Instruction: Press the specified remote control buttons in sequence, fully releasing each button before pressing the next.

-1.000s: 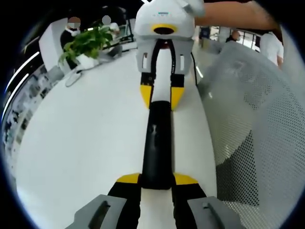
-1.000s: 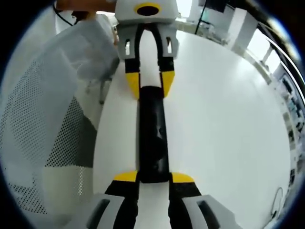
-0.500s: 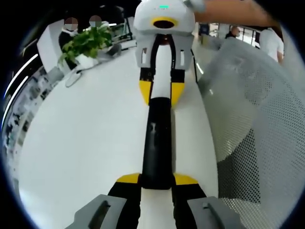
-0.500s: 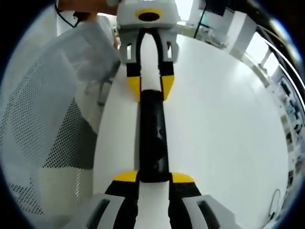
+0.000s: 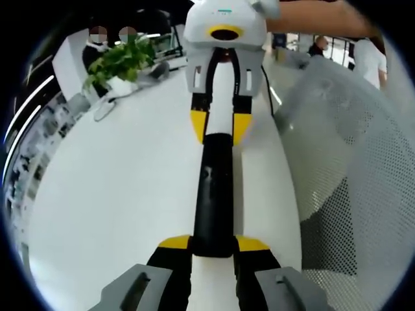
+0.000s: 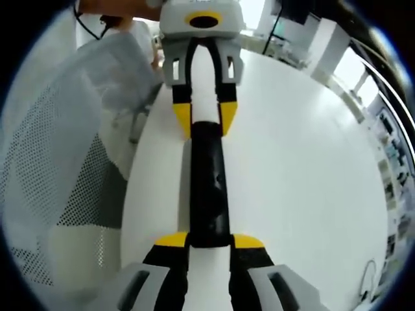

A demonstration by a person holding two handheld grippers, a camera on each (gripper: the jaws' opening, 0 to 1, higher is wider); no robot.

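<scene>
Clamping black remote (image 5: 215,194) (image 6: 209,188) endwise, left gripper (image 5: 213,245), right gripper (image 6: 209,241), plant (image 5: 120,58) in left gripper view, buttons probably unreadable.

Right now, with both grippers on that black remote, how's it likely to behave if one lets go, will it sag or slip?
The black remote looks like a rigid bar, so it probably won't sag. Its casing looks smooth, so it might pivot or slip in the left gripper if the right gripper released. It's slim, so probably light.
</scene>
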